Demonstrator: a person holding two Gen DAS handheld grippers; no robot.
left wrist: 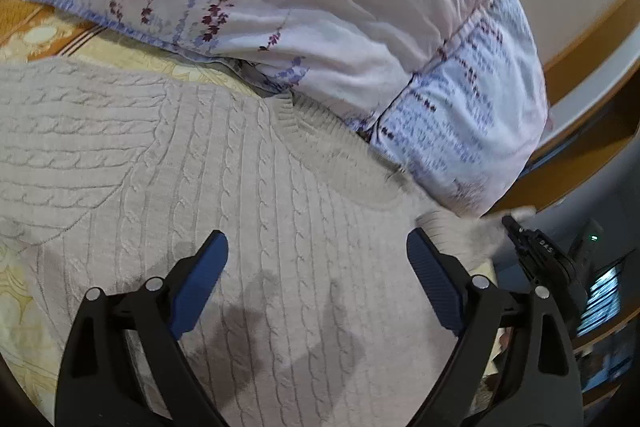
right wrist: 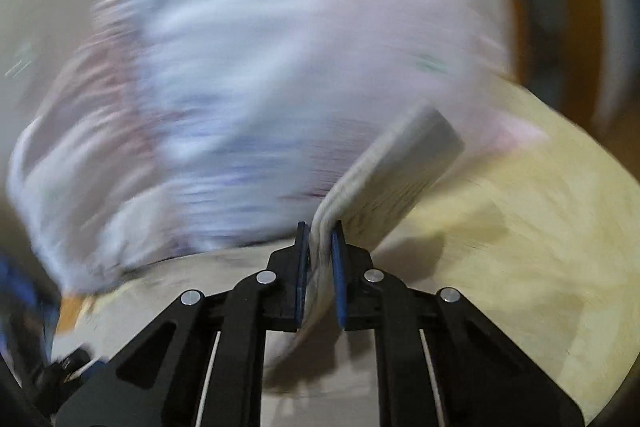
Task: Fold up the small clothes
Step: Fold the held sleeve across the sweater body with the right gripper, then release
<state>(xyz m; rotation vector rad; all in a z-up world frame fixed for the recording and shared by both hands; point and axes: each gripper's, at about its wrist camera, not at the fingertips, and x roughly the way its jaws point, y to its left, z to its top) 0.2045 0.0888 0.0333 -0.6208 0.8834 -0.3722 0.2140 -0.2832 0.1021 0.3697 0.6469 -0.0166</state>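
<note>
Fingers (left wrist: 208, 267) of the left gripper (left wrist: 316, 275) are spread wide above one beige cable-knit sweater (left wrist: 208, 171) lying flat on the bed (left wrist: 24, 291), gripping nothing. Right gripper (right wrist: 319, 247) is clamped on a sweater sleeve edge (right wrist: 384, 179), lifted off the yellow bedspread (right wrist: 540, 227). One floral pillow (left wrist: 320, 7) borders the sweater's far side.

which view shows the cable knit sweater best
The left wrist view: the sweater lies spread out and sharp, its cable pattern clear. The right wrist view is motion-blurred, showing only the fold pinched in the right gripper.
</note>
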